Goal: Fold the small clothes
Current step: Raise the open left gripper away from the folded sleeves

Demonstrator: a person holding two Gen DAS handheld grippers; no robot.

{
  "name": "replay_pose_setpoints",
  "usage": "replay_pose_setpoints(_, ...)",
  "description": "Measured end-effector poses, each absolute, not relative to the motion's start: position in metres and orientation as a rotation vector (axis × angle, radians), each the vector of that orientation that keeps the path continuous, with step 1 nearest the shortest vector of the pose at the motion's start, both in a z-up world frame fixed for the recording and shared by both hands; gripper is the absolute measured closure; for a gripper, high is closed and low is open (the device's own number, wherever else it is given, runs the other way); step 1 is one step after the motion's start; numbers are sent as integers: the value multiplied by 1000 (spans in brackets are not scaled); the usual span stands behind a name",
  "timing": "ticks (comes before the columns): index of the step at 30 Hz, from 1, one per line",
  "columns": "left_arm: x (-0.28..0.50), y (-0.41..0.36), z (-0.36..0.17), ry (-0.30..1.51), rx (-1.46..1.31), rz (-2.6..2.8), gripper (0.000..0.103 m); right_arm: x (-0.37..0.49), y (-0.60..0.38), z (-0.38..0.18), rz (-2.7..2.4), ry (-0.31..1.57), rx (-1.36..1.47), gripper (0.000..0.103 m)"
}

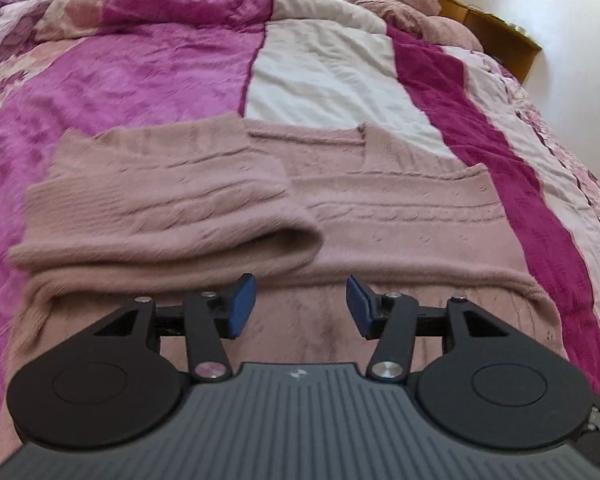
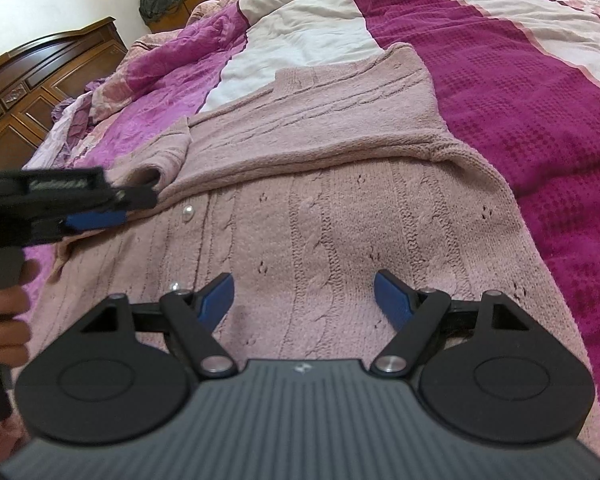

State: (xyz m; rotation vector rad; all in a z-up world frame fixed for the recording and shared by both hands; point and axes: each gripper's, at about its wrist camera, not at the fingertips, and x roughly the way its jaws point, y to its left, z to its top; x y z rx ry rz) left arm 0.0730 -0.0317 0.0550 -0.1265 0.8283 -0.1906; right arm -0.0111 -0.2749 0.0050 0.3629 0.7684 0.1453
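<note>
Spread across the bed (image 1: 320,76) is a quilted cover in magenta, cream and dark pink stripes, and on it lies my dusty-pink cable-knit cardigan (image 1: 400,216), soft and fuzzy, with ribbed hems and small pearl buttons (image 2: 187,213) down the front. One sleeve (image 1: 164,200) is folded across the chest. My left gripper (image 1: 302,306) hovers just above the knit with its blue-padded jaws parted about halfway and nothing between them. My right gripper (image 2: 304,300) stands wider apart over the cardigan's lower front, also pinching nothing. From the right wrist view I see my left hand (image 2: 4,312) wrapped around the black handle; white lettering on that gripper's body is too blurred to read. Dark carved wooden furniture (image 2: 40,88) stands beside the bed.
</note>
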Motion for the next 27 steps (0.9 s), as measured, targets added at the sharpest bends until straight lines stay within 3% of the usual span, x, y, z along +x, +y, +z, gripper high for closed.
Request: replay_pose_setpoints(27,15,51,69,804,-126,12,45,-11,-266,28,137,755,340,22)
